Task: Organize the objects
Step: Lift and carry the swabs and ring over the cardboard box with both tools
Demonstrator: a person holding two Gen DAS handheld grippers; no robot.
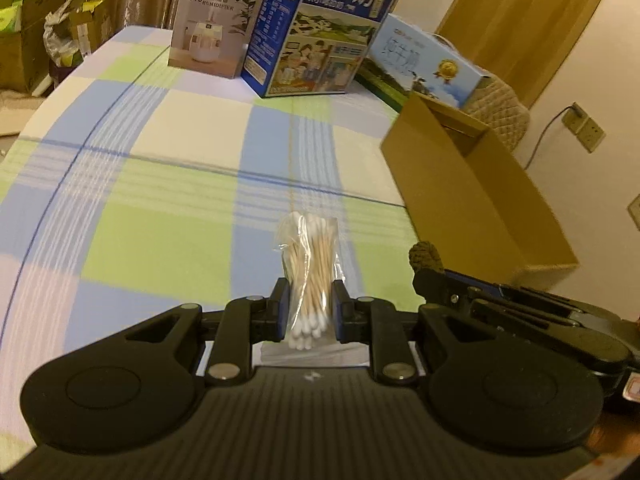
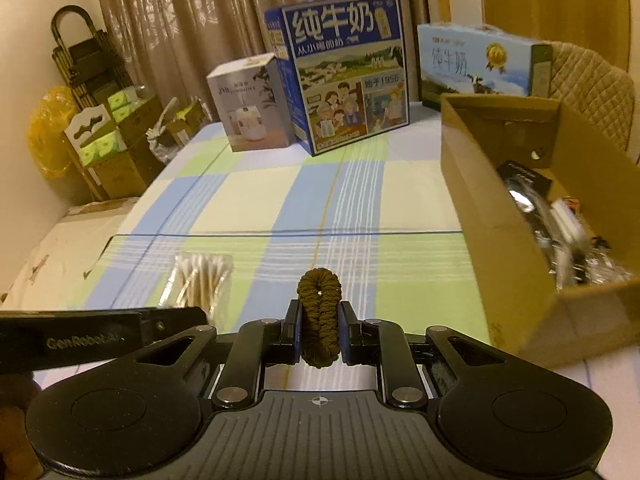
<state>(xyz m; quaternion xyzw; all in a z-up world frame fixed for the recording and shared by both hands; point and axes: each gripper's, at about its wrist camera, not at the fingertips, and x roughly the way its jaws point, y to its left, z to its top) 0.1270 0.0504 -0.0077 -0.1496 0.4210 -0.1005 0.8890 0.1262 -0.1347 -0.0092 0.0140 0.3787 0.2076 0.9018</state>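
Note:
My left gripper [image 1: 309,292] is shut on a clear bag of cotton swabs [image 1: 309,264], held upright above the checked tablecloth. My right gripper [image 2: 319,320] is shut on a brown hair tie [image 2: 319,304], squeezed into a tall loop between the blue pads. The swab bag [image 2: 200,280] also shows at lower left in the right wrist view, over the left gripper's black body. The hair tie [image 1: 426,256] peeks up at the right in the left wrist view. An open cardboard box [image 2: 500,216] stands to the right of both grippers, with several items inside.
At the table's far end stand a white humidifier box [image 1: 212,28], a tall blue milk carton [image 1: 320,32] and a light blue milk carton [image 1: 424,64]. A quilted chair back [image 2: 596,92] rises behind the cardboard box. Stacked boxes and a rack [image 2: 92,92] fill the left of the room.

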